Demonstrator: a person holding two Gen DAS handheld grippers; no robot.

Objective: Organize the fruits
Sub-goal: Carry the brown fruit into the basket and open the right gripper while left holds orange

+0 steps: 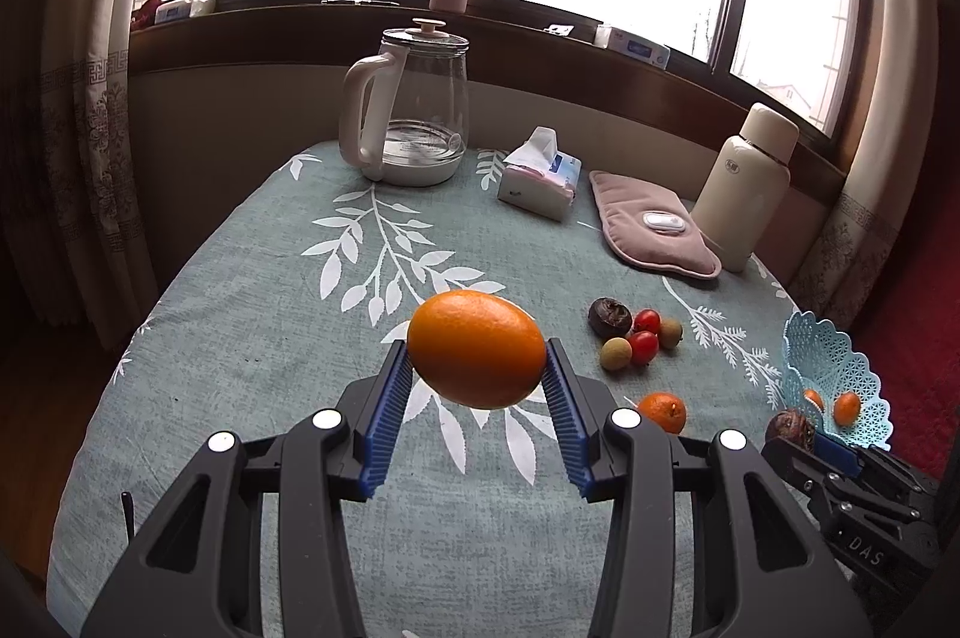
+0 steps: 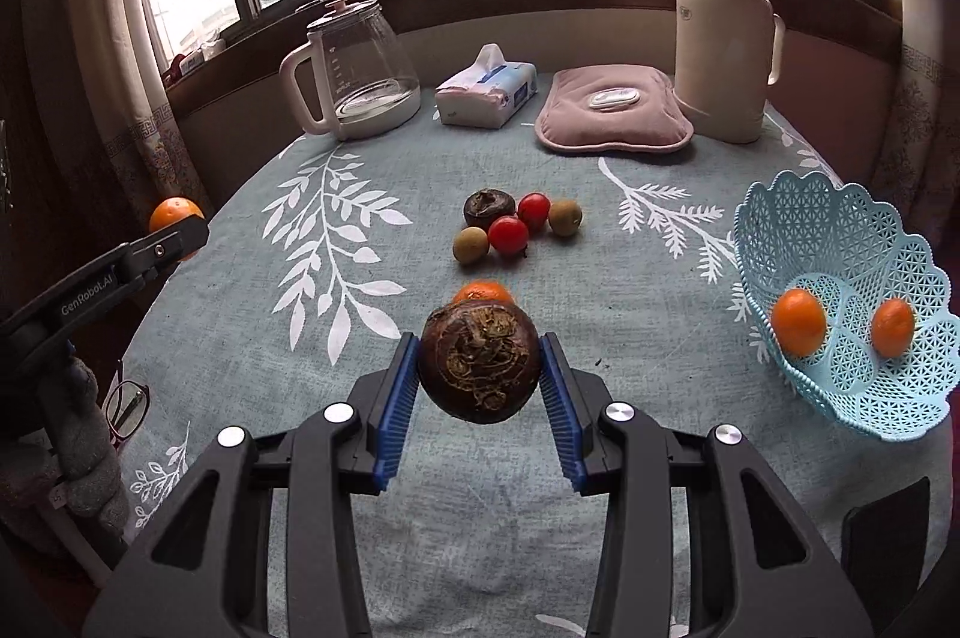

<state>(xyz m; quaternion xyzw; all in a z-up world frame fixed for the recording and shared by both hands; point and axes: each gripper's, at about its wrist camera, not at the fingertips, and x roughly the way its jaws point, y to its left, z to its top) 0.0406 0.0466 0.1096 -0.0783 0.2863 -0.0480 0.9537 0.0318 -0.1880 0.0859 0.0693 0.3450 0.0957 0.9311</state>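
While the left gripper [image 1: 478,368] clamps the large orange [image 1: 477,347] above the tablecloth [image 1: 252,338] and the right gripper [image 2: 479,368] pinches the dark round fruit [image 2: 479,363] left of the blue basket [image 2: 798,218], both grips sit near the fingertips; either fruit could roll free if tilted.

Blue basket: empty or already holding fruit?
Not empty. The blue basket holds two small oranges, resting apart inside it; nothing else shows in it.

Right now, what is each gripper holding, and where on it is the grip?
The left gripper clamps the orange across its two ends. The right gripper clamps the dark brown fruit across its sides.
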